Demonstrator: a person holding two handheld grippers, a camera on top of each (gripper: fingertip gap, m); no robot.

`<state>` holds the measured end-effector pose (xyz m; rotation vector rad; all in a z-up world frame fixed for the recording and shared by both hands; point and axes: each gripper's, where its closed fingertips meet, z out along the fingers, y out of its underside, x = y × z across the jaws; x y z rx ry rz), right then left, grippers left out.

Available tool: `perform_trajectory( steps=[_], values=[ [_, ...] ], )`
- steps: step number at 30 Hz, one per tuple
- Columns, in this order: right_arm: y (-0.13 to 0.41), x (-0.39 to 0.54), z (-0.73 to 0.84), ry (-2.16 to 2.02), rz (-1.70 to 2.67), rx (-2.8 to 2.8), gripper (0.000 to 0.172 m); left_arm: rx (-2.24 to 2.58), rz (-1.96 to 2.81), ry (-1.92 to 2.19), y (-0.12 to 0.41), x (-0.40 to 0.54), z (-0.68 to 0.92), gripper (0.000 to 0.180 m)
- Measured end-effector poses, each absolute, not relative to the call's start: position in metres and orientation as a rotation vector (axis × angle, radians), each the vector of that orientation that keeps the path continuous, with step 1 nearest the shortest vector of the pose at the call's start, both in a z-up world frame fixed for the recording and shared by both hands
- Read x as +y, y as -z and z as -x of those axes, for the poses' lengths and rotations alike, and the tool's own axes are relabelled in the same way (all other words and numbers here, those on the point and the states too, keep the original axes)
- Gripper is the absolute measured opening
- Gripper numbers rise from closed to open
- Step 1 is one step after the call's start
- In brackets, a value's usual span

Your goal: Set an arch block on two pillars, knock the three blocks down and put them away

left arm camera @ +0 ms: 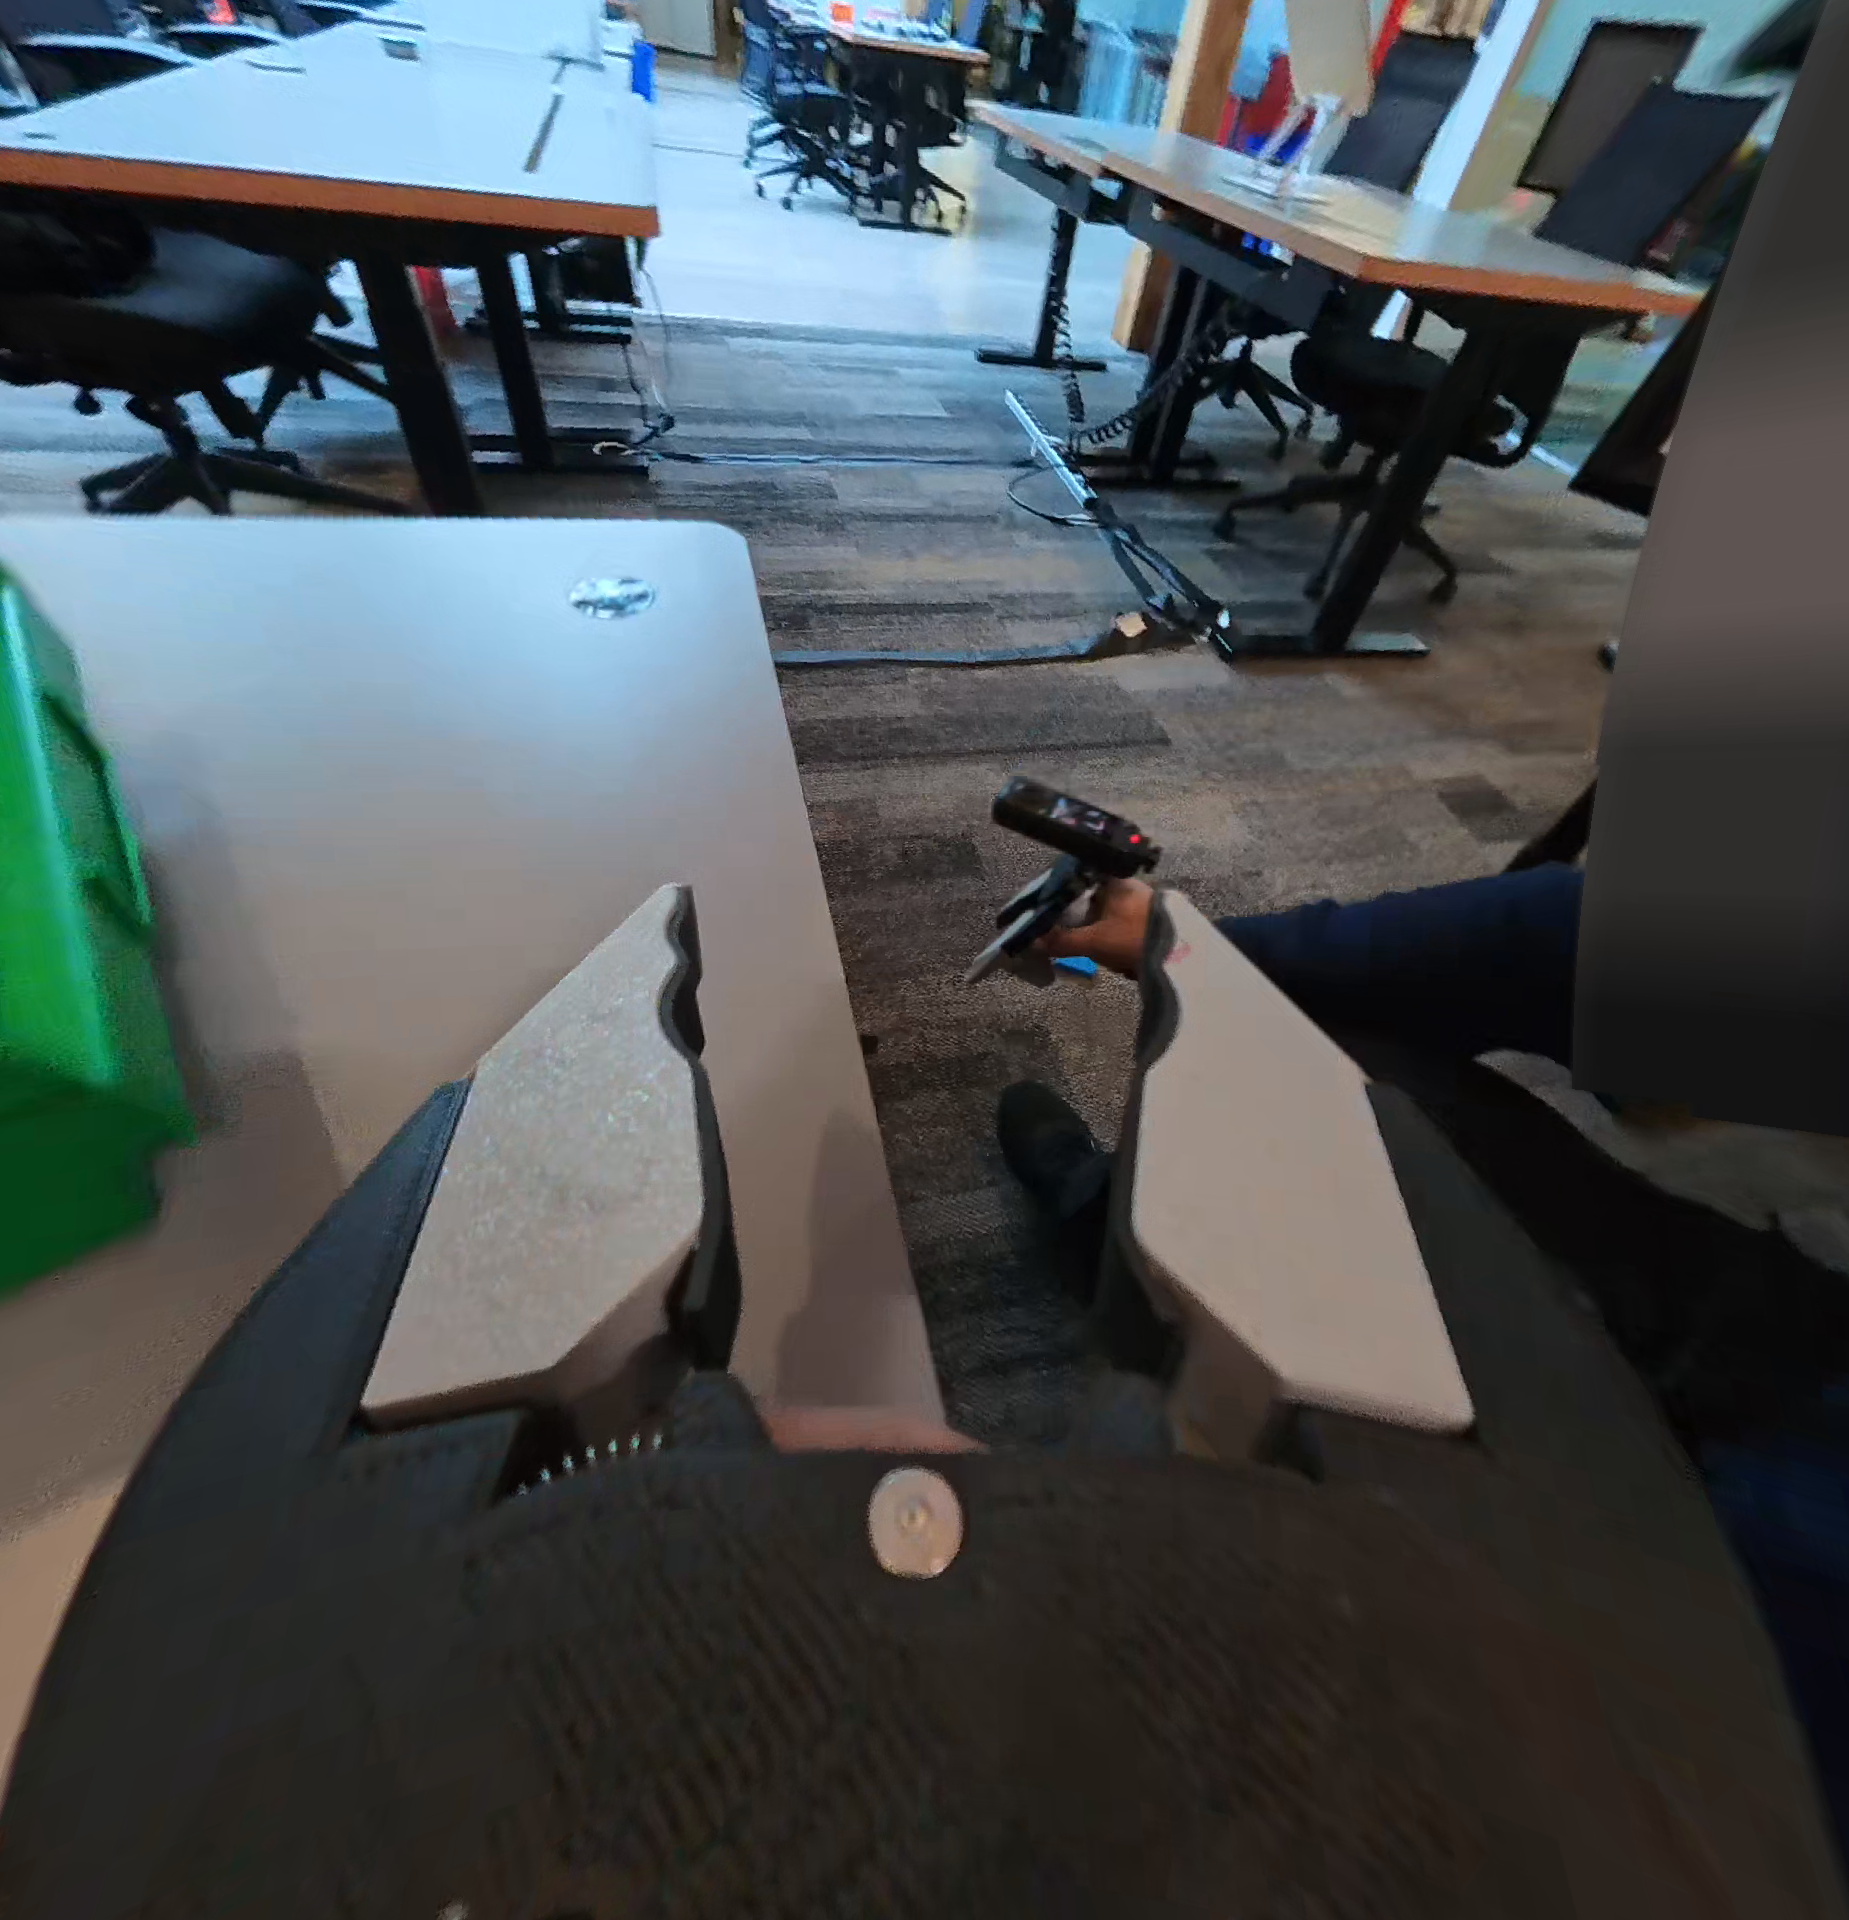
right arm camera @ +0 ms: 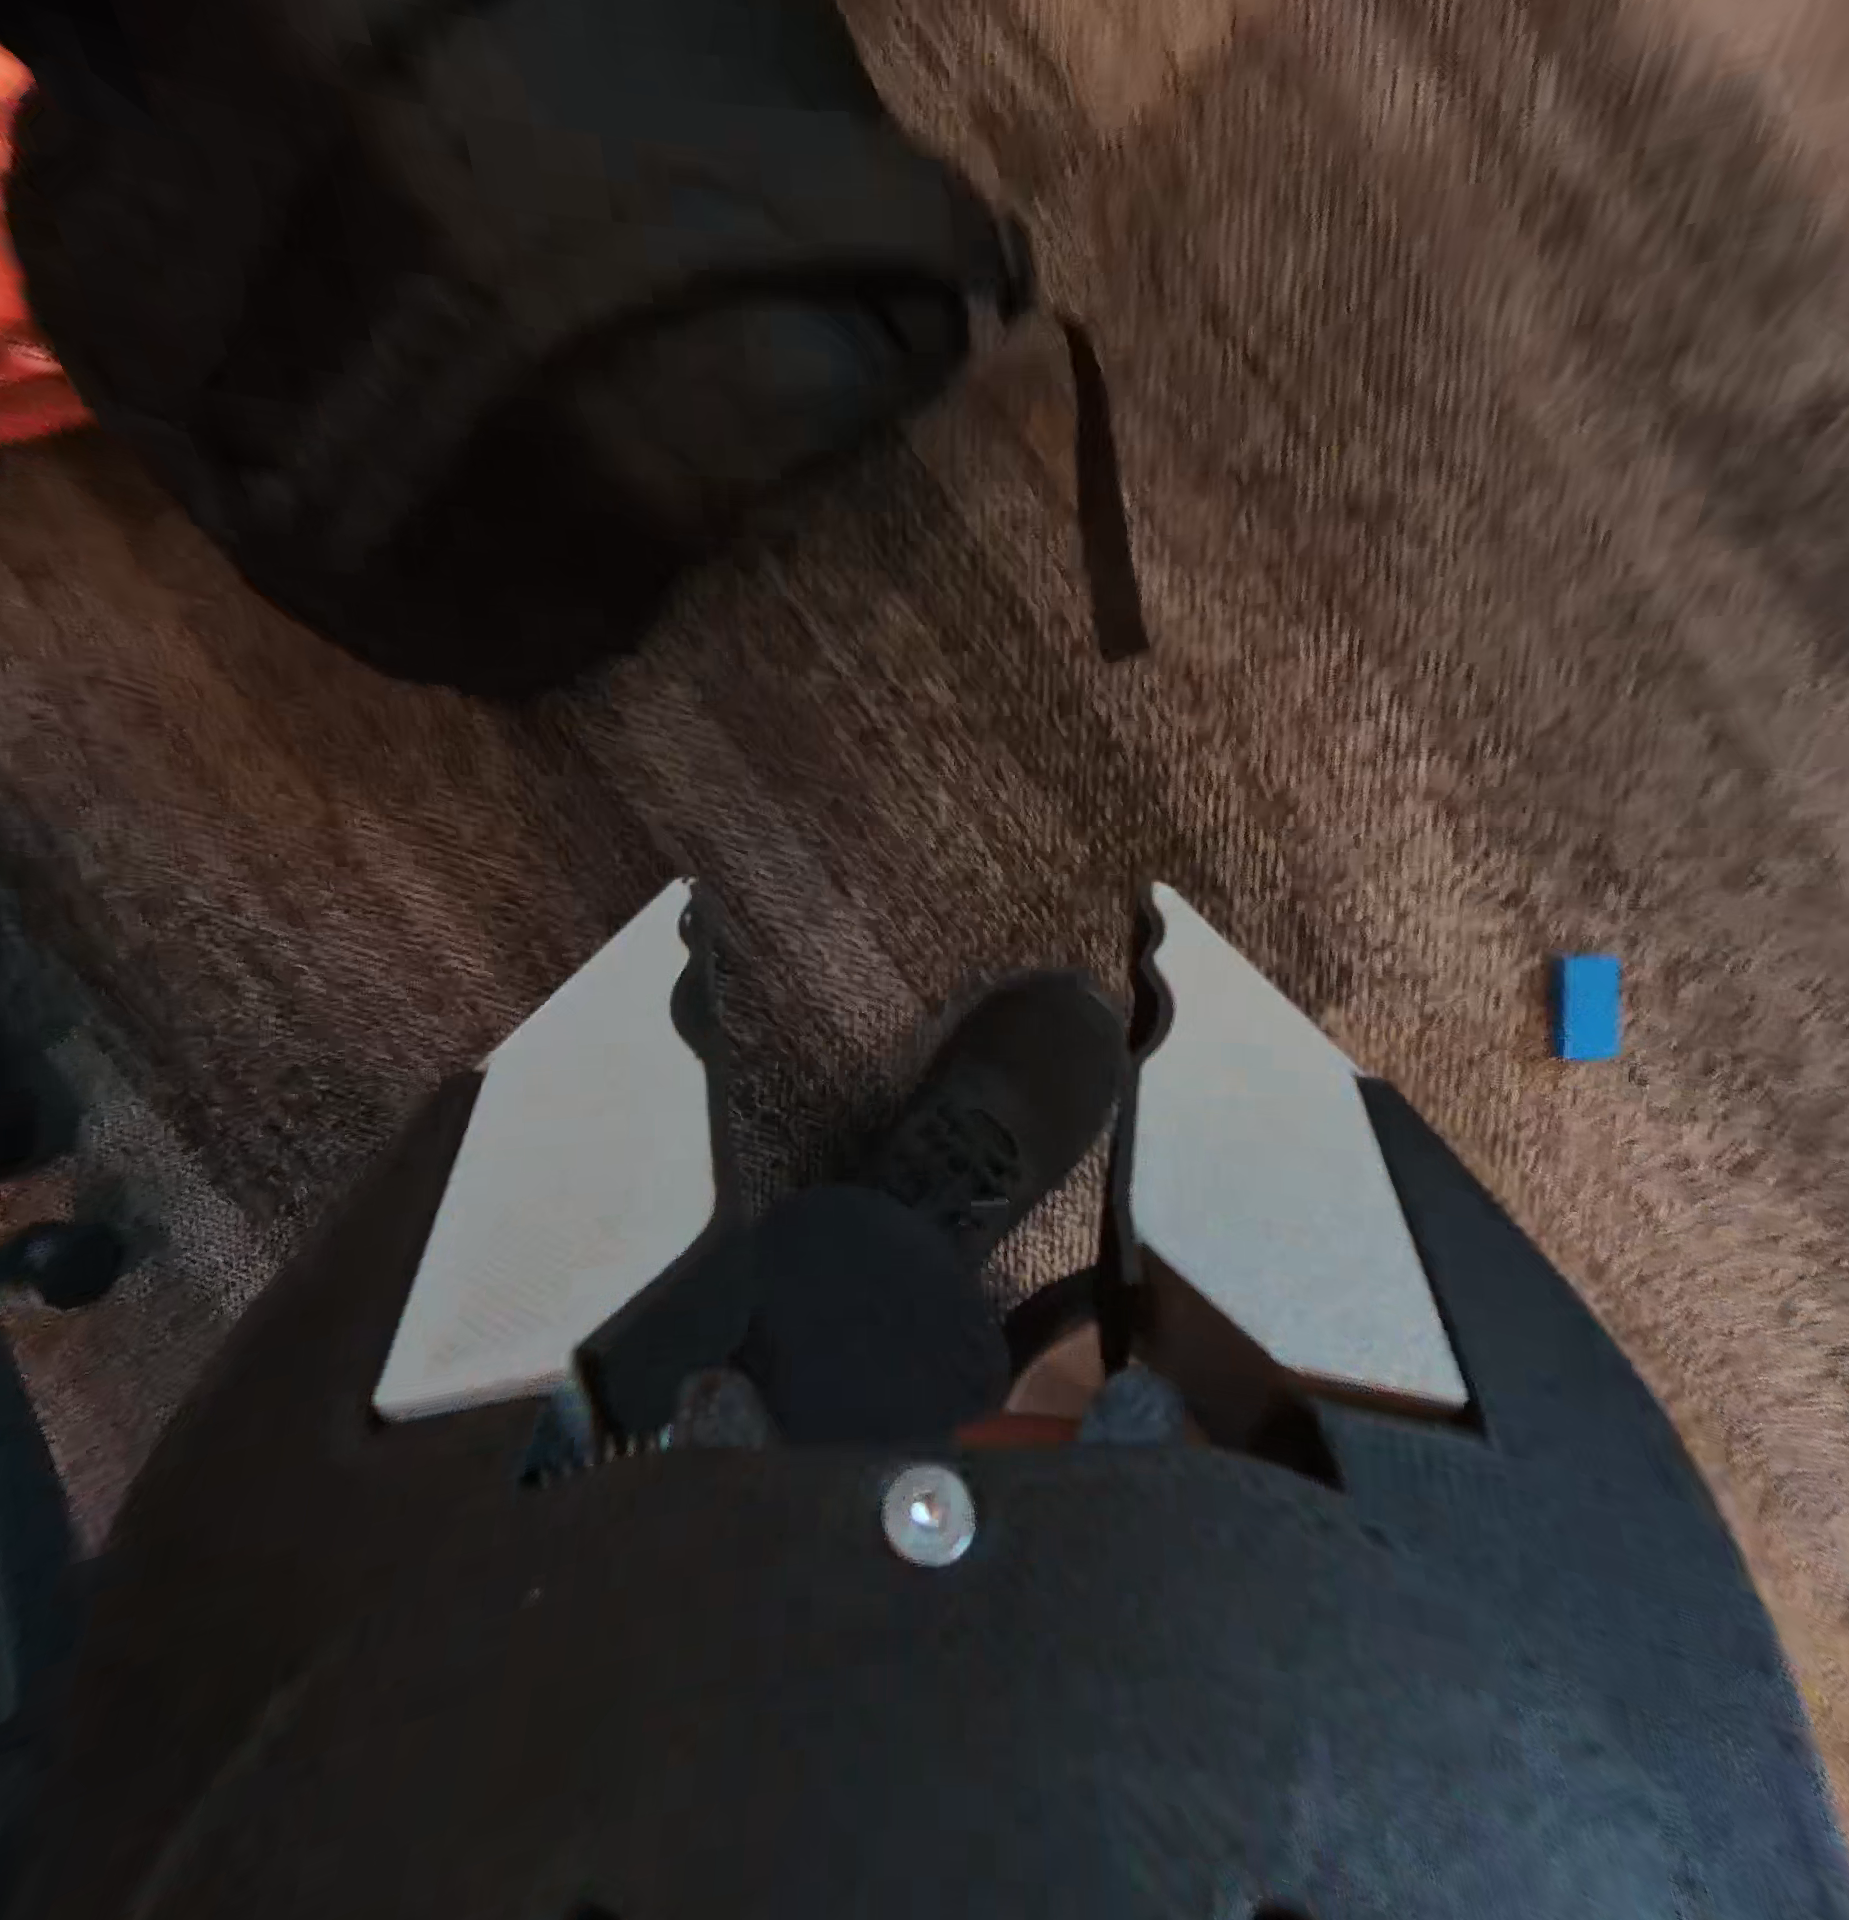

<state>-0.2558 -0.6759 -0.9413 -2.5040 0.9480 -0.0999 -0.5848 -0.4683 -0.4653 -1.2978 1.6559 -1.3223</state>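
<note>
We hold the left gripper (left arm camera: pixel 920 935) over the near corner of a grey table (left arm camera: pixel 432 727), its fingers spread wide with nothing between them. A green bin (left arm camera: pixel 47 935) sits at the table's left, blurred and cut off by the frame edge, so we cannot see inside it. Past the table edge, low over the carpet (left arm camera: pixel 1003 623), our right gripper (left arm camera: pixel 1013 935) shows small in a hand (left arm camera: pixel 1112 925), part hidden behind our left finger (left arm camera: pixel 1263 1143).

In the right wrist view that gripper (right arm camera: pixel 920 935) points down at the carpet, jaws wide apart and bare; a black shoe (right arm camera: pixel 1013 1091) lies below the gap, not gripped. One blue block (right arm camera: pixel 1585 1006) lies flat on the carpet, off to the right, well clear of the fingers. A dark blurred mass (right arm camera: pixel 484 364) fills the upper left; we cannot tell what it is. No other block is in sight.
</note>
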Motion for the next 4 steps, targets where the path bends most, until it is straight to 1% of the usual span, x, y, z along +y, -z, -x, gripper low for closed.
perform_trajectory(
  steps=[3,4],
  values=[
    [1.005,-0.715,0.192,0.044,2.521,1.033,0.078,1.674,1.173,1.345,0.458,-0.468,0.534,0.076],
    [1.025,-0.731,0.170,0.043,2.511,1.059,0.076,1.694,1.143,1.378,0.458,-0.471,0.516,0.075]
  ],
)
